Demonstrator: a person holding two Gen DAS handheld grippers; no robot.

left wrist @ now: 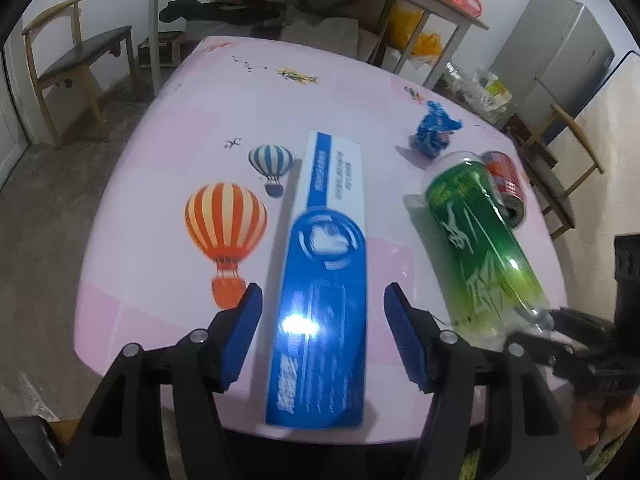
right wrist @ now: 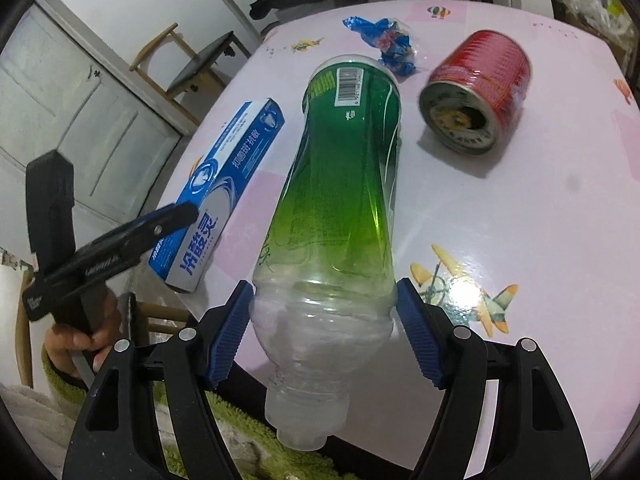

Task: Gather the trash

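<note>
Nearby — red can (right wrist: 478, 94), blue wrapper (right wrist: 386, 42) behind green bottle (right wrist: 344, 184).

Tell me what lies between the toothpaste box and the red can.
The green plastic bottle lies between the toothpaste box and red can, clearest in the right wrist view.

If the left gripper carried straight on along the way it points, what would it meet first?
Most likely the blue toothpaste box: it lies lengthwise between the open jaws of the left gripper, on the pink table. How high the gripper is above it is unclear.
</note>
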